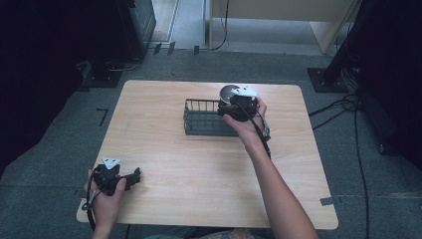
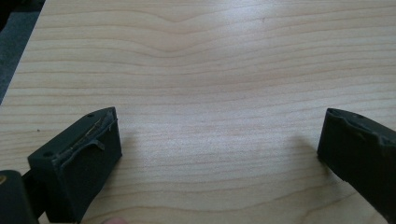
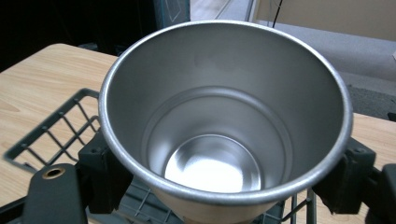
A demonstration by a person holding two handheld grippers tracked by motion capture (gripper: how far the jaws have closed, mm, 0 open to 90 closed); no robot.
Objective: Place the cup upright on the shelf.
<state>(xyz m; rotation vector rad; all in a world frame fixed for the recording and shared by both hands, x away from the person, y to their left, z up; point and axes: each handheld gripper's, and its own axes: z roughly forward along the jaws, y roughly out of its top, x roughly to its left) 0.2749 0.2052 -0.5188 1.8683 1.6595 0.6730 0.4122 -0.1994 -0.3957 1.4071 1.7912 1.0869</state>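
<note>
A shiny metal cup (image 3: 224, 121) stands upright between the jaws of my right gripper (image 1: 238, 105), which is shut on its sides just below the rim. In the high view the metal cup (image 1: 229, 92) is held over the right end of a dark wire basket (image 1: 201, 118) at the middle of the wooden table (image 1: 209, 164). The wire basket (image 3: 51, 135) shows beneath the cup in the right gripper view. My left gripper (image 1: 130, 178) rests at the table's front left corner. In the left gripper view my left gripper (image 2: 219, 149) stands open, with bare wood between its fingers.
Cables (image 1: 338, 107) trail over the grey floor to the right of the table. Dark equipment stands at the back left (image 1: 134, 25) and a black stand base (image 1: 326, 79) sits at the back right. A pale cabinet (image 1: 278, 20) stands behind the table.
</note>
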